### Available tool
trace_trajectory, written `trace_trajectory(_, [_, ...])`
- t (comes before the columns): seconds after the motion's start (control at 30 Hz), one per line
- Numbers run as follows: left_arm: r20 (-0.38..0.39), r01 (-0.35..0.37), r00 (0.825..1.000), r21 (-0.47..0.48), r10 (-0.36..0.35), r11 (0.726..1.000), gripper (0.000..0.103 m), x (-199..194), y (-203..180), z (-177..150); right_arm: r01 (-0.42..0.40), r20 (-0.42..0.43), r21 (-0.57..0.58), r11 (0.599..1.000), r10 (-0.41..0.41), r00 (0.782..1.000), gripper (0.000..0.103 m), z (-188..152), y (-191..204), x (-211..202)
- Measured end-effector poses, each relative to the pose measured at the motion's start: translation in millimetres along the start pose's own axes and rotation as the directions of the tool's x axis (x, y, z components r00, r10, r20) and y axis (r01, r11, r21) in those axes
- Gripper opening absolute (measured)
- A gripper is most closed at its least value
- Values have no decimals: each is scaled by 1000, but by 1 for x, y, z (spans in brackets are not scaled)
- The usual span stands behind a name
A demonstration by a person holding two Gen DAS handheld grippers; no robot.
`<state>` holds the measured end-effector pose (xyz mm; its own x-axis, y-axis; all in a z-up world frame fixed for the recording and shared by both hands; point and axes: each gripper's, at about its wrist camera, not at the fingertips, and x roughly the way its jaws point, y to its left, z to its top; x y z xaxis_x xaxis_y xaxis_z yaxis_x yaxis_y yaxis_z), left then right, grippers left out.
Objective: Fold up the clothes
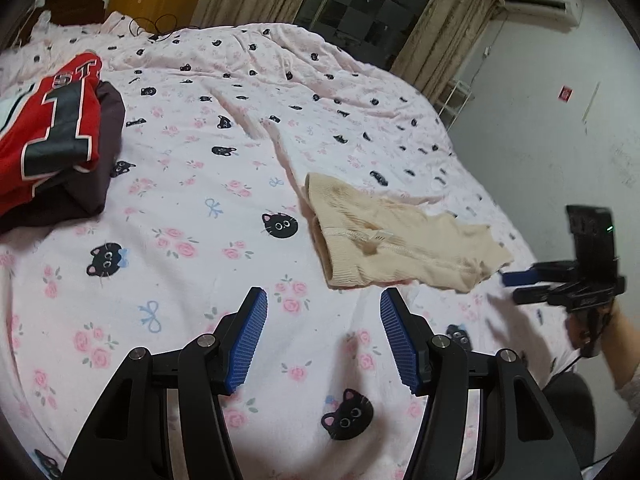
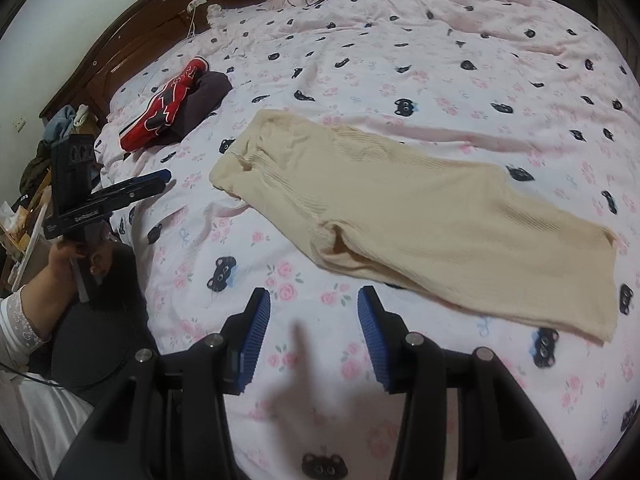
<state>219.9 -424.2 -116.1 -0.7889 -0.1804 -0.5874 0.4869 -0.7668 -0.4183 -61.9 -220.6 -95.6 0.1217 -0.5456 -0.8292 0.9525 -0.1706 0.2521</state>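
Observation:
A beige ribbed garment [image 2: 416,220] lies flat on the pink cat-print bedspread [image 2: 400,60], folded in half lengthwise; it also shows in the left wrist view [image 1: 396,240]. My left gripper [image 1: 324,300] is open and empty, hovering just short of the garment's waistband end. My right gripper [image 2: 314,300] is open and empty, just in front of the garment's near edge. Each gripper shows in the other's view: the right one [image 1: 516,286] at the bed's right side, the left one [image 2: 160,184] at the left.
A red jersey [image 1: 48,128] lies on a dark folded garment [image 1: 100,160] at the left, also in the right wrist view [image 2: 168,108]. A wooden headboard [image 2: 140,36], curtains [image 1: 440,28] and a wall air conditioner [image 1: 540,0] border the bed.

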Motion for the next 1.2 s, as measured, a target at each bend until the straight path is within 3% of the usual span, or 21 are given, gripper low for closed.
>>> trace_trajectory(0.5, [-23,6,1000,26,-5,1000,54,15,-7,-6,5,14,40,999,-6,1000,44,27,-4,35])
trace_trajectory(0.53, [-27,6,1000,33,-6,999,54,16,-8,-7,-1,13,50,999,0,1000,41,29,-5,36])
trace_trajectory(0.6, [-35,7,999,42,-6,999,54,18,-10,-8,-17,-14,72,997,18,1000,10,33,-8,44])
trace_trajectory(0.63, [-38,7,999,45,-5,999,54,19,-11,-8,-24,-31,80,996,26,999,4,34,-9,48])
trace_trajectory(0.97, [-48,20,999,45,-18,999,54,22,-12,-9,-60,21,72,996,59,998,4,16,-4,30])
trace_trajectory(1.2, [-60,47,997,65,-43,997,54,24,-16,-5,-85,-12,65,994,86,996,4,-10,-6,35])
